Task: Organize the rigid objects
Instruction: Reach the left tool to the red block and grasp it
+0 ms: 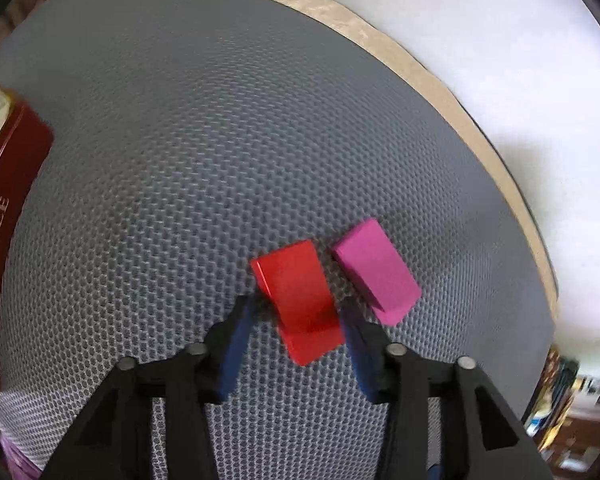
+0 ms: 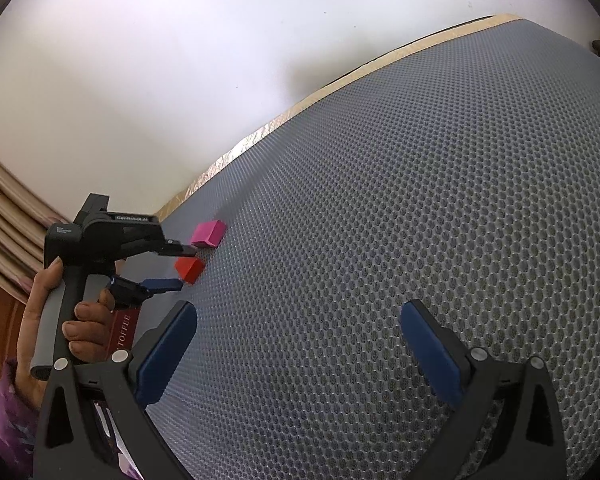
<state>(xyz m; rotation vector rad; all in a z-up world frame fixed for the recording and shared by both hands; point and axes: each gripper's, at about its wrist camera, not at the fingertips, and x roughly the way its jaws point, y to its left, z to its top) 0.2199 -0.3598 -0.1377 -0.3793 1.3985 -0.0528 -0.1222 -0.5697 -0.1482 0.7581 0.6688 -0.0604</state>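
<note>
A red block (image 1: 296,284) lies on the grey mesh mat (image 1: 172,140), and a pink block (image 1: 374,268) sits just to its right, close but apart. My left gripper (image 1: 296,310) points steeply down over the red block, one blue pad on each side of it. A small gap shows at the left pad, so the jaws are open around the block. The right wrist view shows the same red block (image 2: 190,269) between the left gripper's (image 2: 186,266) fingers, with the pink block (image 2: 209,233) just beyond. My right gripper (image 2: 300,308) hovers open over bare mat with nothing between its fingers.
A dark red toffee tin (image 1: 8,200) stands at the mat's left edge, behind the left hand (image 2: 80,320). A tan table rim (image 1: 380,40) borders the mat, with a white wall beyond. Stacked boards (image 2: 0,200) lean at the far left.
</note>
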